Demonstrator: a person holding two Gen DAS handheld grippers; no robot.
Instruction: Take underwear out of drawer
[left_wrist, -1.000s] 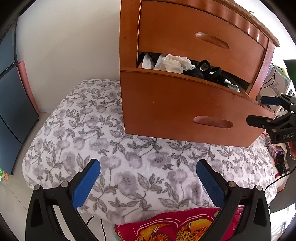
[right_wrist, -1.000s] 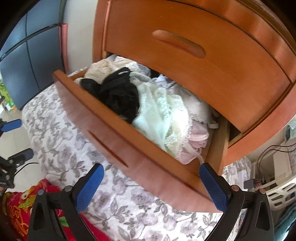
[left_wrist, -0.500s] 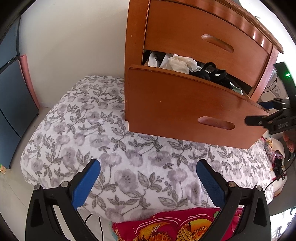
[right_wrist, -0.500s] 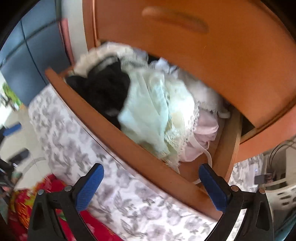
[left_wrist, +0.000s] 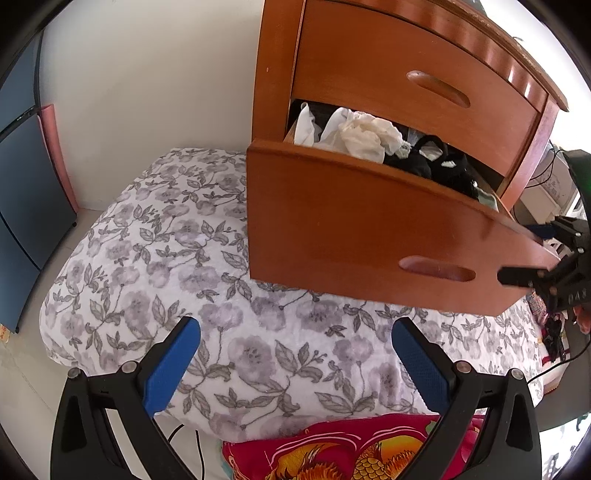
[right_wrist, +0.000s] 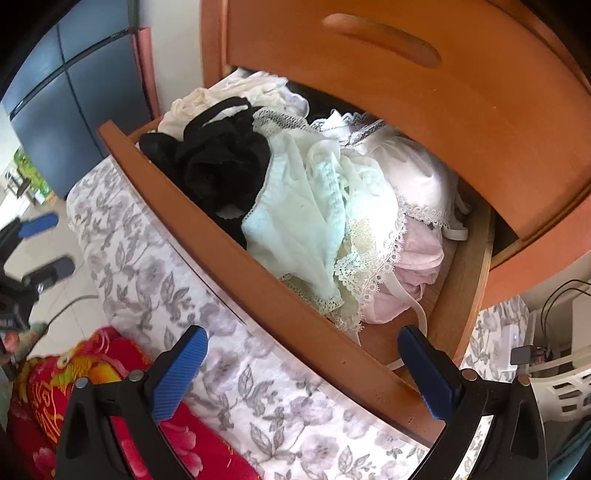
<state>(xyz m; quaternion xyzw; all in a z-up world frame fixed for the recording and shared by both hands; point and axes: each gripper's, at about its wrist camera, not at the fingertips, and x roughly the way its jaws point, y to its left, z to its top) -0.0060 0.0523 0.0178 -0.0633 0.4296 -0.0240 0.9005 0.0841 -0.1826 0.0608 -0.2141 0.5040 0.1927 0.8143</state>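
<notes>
— So, what is the right gripper doing here?

— It is released, with its jaws wide apart and nothing between them. It hangs just above the front edge of the drawer, at the drawer's right end, and it looks down into it at a tilt. I think it is held so because the next move is a reach into the clothes.

— And where is the underwear?

— It lies in a loose heap inside the drawer. The pale green piece is in the middle, against the front edge, and it is the nearest to the gripper. A black piece lies towards the left end, and a pink piece near the right wall. Nothing is taken out yet.

— Why is the drawer standing so?

— It is pulled out over the flowered cover, so the heap is open from above.

— And the left gripper?

— It is also released and empty. It waits low, well apart from the drawer front, and points across the cover towards it. I judge it is only standing by.
</notes>
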